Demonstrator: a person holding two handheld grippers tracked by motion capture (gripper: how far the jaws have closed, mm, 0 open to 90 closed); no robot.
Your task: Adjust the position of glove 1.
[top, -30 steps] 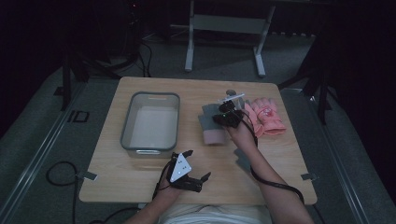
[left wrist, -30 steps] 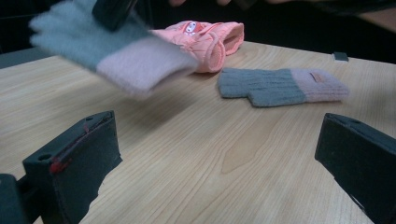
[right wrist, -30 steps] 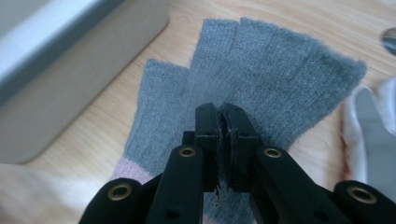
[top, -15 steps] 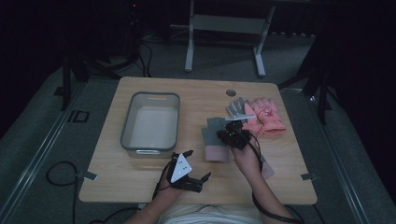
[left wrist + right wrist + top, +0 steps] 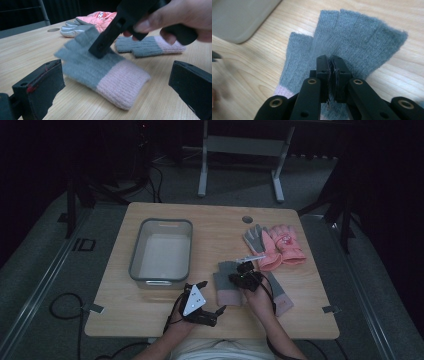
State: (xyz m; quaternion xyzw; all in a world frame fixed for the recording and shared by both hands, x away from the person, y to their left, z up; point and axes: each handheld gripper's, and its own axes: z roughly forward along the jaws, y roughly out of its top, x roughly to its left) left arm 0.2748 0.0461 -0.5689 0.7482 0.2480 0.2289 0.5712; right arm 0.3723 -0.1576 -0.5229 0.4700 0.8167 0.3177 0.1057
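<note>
The left gripper rests near the table's front edge with its jaws spread wide and nothing between them; in its own view they frame the knit glove ahead without touching it. Farther left on the table stands the grey bin, and nothing can be seen lying in it, so by my reading the sorting has not yet delivered anything there. Moving right, the grey fingerless glove with a pink cuff lies flat on the wood just right of the left gripper, and the right gripper has its jaws pressed together on the glove's grey knit near the middle of the palm, as its own view shows. The glove looks blurred in the left gripper view, so it may be in motion. Its mate lies just beside it to the right, partly under the person's right hand. Farther back on the right sit a grey glove and a pink padded glove, overlapping. As I judge it, one glove is pinched and the rest untouched.
</note>
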